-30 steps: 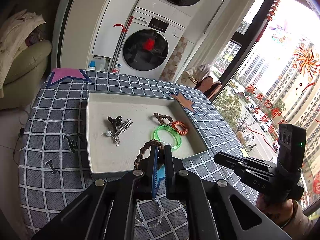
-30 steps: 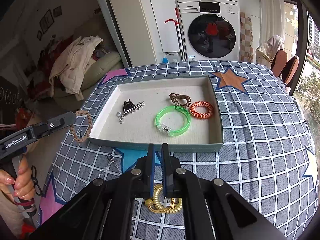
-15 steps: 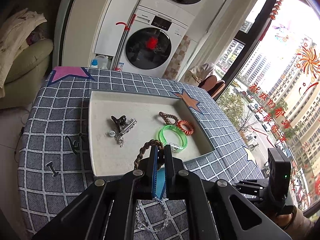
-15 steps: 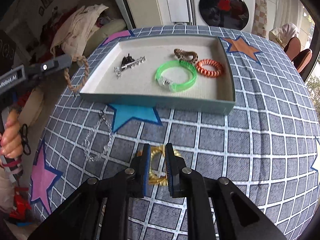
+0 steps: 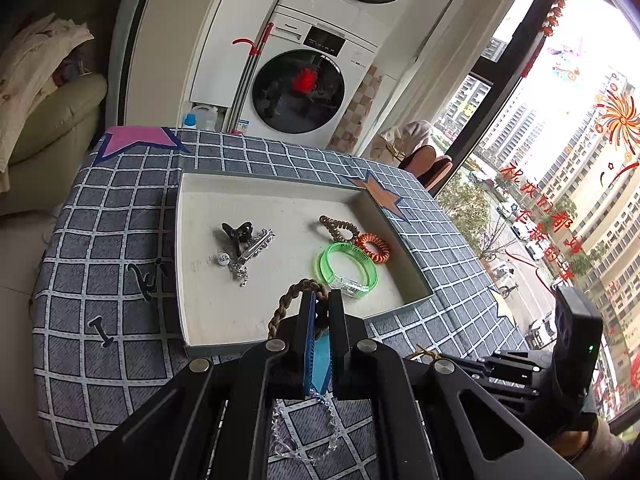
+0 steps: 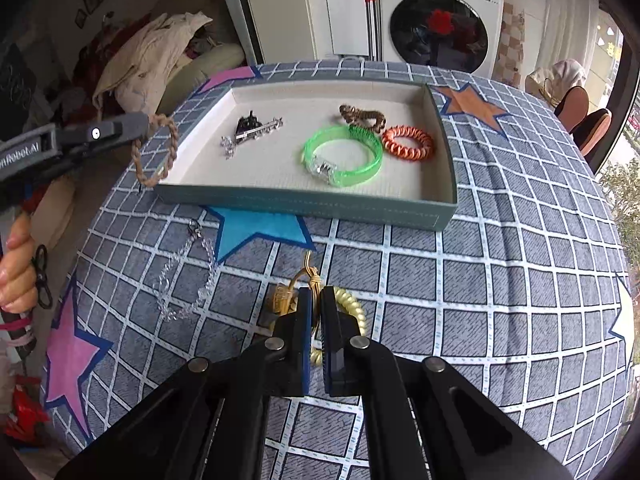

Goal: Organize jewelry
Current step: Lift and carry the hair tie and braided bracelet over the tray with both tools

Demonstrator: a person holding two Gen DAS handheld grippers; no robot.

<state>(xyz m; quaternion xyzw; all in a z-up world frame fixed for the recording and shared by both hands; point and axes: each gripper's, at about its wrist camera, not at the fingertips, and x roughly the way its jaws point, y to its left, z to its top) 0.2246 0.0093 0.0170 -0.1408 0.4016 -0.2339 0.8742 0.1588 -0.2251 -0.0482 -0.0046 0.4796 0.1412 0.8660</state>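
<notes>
My left gripper (image 5: 322,300) is shut on a brown braided rope bracelet (image 5: 294,294) and holds it above the near rim of the shallow tray (image 5: 280,346); the bracelet also shows in the right wrist view (image 6: 156,152), hanging at the tray's left corner. My right gripper (image 6: 316,300) is shut on a gold coil hair tie (image 6: 352,308) with a gold cord, low over the checked tablecloth in front of the tray (image 6: 312,204). In the tray lie a green bangle (image 6: 340,156), an orange coil tie (image 6: 408,142), a brown coil tie (image 6: 362,114) and a black clip with a silver piece (image 6: 250,128).
A clear bead chain (image 6: 188,280) lies on the cloth left of my right gripper and shows under my left gripper (image 5: 304,428). A washing machine (image 5: 304,80) stands behind the table. A sofa with clothes (image 6: 160,52) is at the left, a window at the right.
My right gripper has dropped to the cloth and shut on the gold coil tie. My left gripper has held the braided bracelet near the tray's near rim, shifting only slightly.
</notes>
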